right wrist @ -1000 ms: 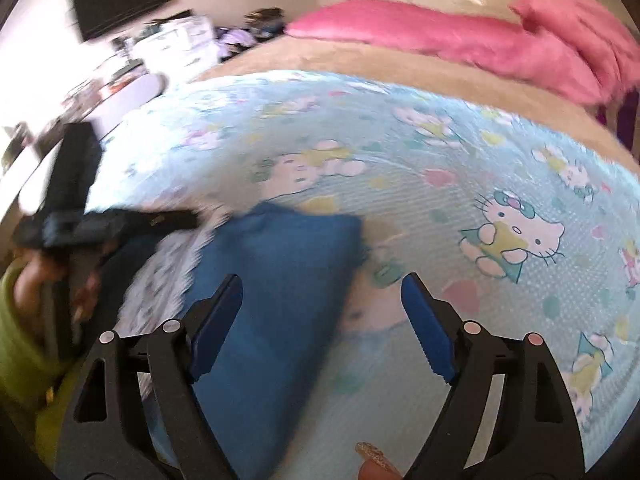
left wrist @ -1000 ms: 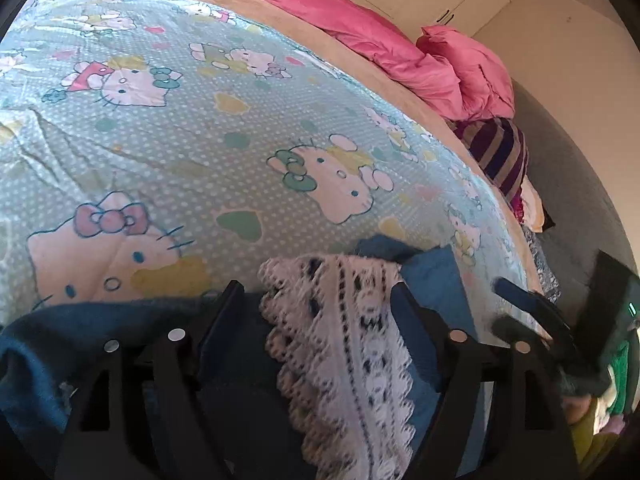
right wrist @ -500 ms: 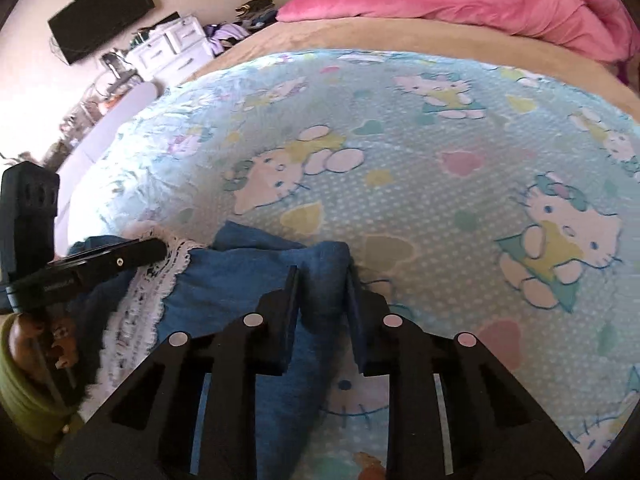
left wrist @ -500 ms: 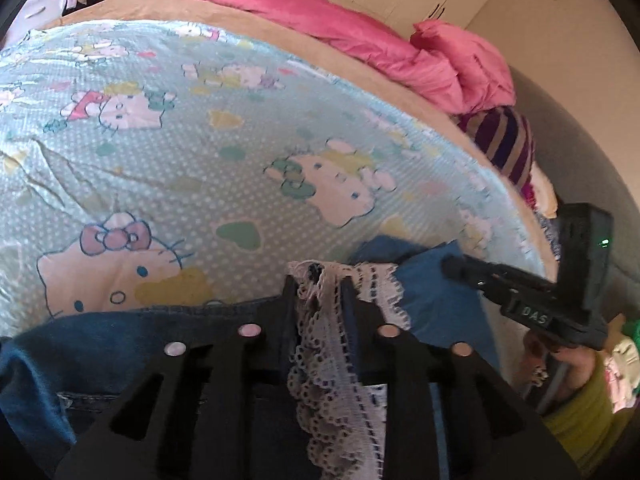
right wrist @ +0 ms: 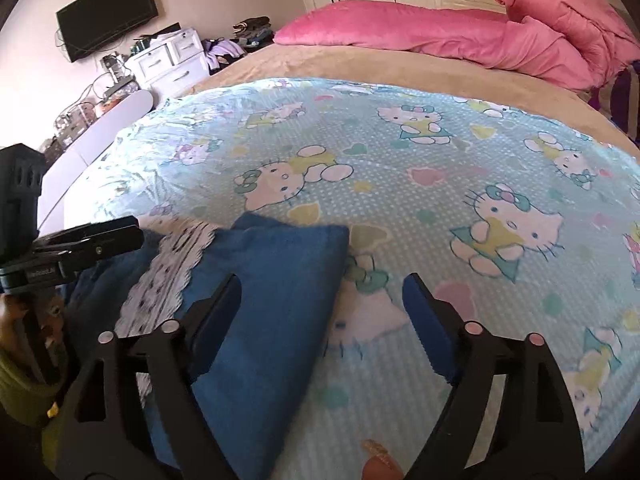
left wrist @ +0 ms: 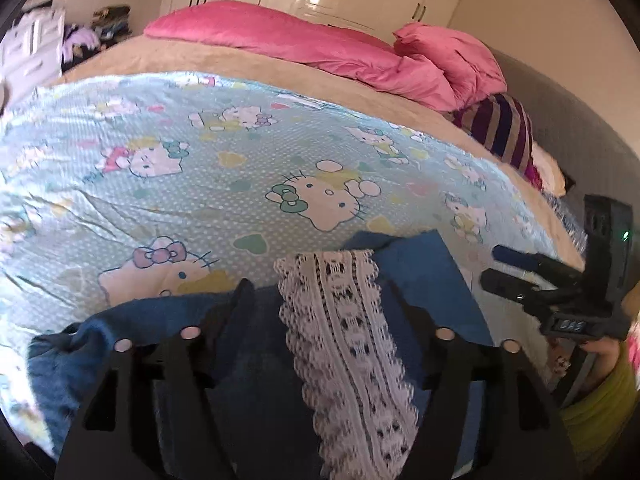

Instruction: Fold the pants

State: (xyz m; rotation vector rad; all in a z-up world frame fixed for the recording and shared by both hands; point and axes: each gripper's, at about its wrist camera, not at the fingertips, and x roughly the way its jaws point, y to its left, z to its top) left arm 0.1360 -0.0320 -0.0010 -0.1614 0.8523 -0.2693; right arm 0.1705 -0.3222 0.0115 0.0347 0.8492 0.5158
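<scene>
Both your tongs are opening over the blue pants [left wrist: 416, 264] on the bed [right wrist: 440, 152]: left tongs [left wrist: 320, 300] straddle the lace strip [left wrist: 340, 320], right tongs [right wrist: 320, 300] grip nothing.

Bed [right wrist: 360, 62], cartoon-cat sheet [right wrist: 400, 152] spread over it, blue lace-trimmed pants [right wrist: 280, 280], pink duvet [right wrist: 440, 36]

The pants [right wrist: 276, 300] lie on the sheet [right wrist: 440, 208] at the near edge of the bed [right wrist: 360, 64], a lace strip [left wrist: 344, 340] along their top, with pillows [right wrist: 460, 40] far behind and drawers [right wrist: 168, 64] beyond the bed's left side.
</scene>
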